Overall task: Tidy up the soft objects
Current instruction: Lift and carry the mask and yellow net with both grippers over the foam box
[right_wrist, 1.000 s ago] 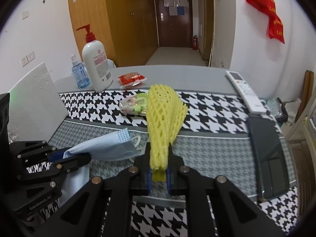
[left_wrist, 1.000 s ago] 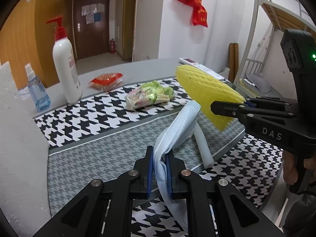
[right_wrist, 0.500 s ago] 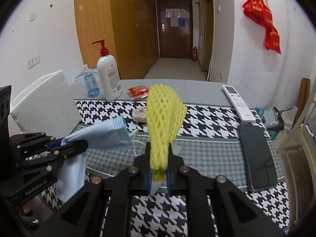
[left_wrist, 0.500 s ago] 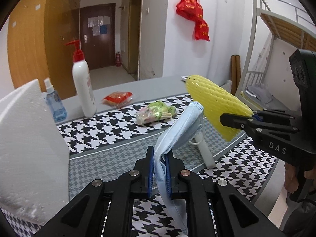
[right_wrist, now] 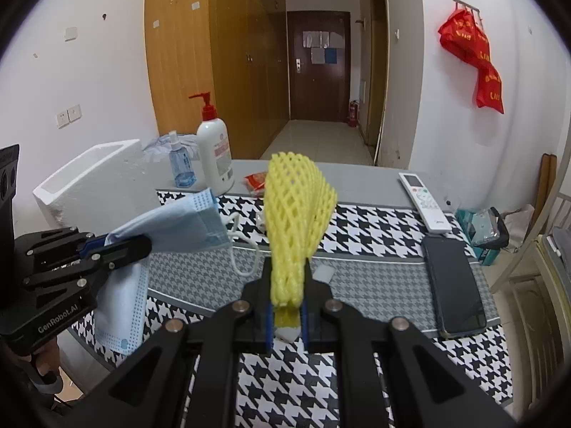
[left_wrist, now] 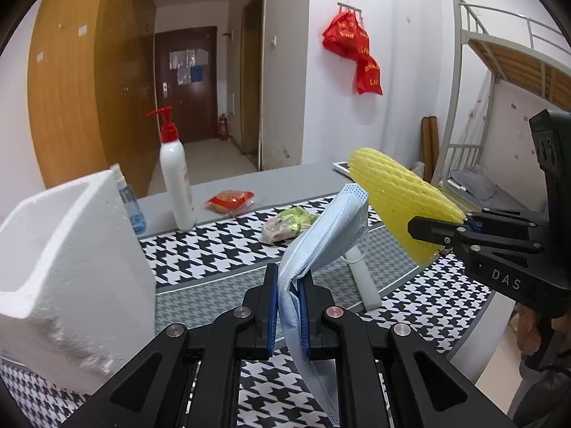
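Observation:
My left gripper [left_wrist: 288, 287] is shut on a light blue face mask [left_wrist: 328, 228], which hangs in the air above the houndstooth tablecloth [left_wrist: 221, 246]; its ear loops dangle. In the right wrist view the same mask [right_wrist: 178, 224] shows at the left, pinched by the left gripper [right_wrist: 117, 244]. My right gripper [right_wrist: 287, 297] is shut on the narrow end of a yellow foam fruit net [right_wrist: 296, 207], which stands up from the jaws. From the left wrist view the net [left_wrist: 399, 210] sticks out leftwards from the right gripper [left_wrist: 433, 230]. Both are lifted off the table.
A white foam box [left_wrist: 67, 260] stands open-topped at the left. A pump bottle [left_wrist: 175, 185], a small blue spray bottle [right_wrist: 180, 164], a red snack packet [left_wrist: 230, 201] and a green-pink packet [left_wrist: 285, 223] sit at the back. A phone [right_wrist: 451, 281] and a remote [right_wrist: 424, 201] lie right.
Both grippers have risen and pulled back from the table with the mask and the net still held. The foam box's open top has come into view at the left.

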`<action>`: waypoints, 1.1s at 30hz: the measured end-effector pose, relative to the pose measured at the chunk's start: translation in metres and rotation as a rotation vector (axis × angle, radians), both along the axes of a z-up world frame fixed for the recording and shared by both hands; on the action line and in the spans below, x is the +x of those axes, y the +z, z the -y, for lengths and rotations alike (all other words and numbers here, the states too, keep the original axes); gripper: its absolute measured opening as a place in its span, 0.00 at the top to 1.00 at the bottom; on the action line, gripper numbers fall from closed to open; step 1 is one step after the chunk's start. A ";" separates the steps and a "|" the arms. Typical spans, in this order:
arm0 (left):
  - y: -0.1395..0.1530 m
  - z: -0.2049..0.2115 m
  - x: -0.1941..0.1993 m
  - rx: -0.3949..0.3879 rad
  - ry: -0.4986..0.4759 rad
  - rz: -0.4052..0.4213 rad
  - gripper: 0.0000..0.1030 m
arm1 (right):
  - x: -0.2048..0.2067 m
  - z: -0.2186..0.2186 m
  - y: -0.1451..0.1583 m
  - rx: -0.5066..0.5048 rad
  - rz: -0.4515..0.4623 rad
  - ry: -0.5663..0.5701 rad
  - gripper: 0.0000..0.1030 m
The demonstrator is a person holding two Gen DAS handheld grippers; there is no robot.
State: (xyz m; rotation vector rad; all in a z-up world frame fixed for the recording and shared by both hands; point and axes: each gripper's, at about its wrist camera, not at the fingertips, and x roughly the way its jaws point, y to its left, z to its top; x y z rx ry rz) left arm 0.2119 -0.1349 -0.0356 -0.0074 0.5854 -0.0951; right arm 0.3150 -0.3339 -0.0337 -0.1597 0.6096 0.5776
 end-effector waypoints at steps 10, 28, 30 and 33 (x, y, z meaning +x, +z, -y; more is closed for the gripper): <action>0.022 -0.009 -0.025 0.020 0.019 0.071 0.89 | -0.020 -0.003 0.015 0.027 0.054 0.009 0.86; 0.048 -0.028 -0.054 0.042 0.025 0.171 0.89 | -0.052 -0.016 0.029 0.044 0.141 0.006 0.86; 0.050 -0.033 -0.055 0.044 0.032 0.179 0.89 | -0.054 -0.019 0.030 0.048 0.147 0.009 0.86; 0.051 -0.037 -0.057 0.041 0.035 0.187 0.89 | -0.056 -0.022 0.032 0.048 0.151 0.008 0.86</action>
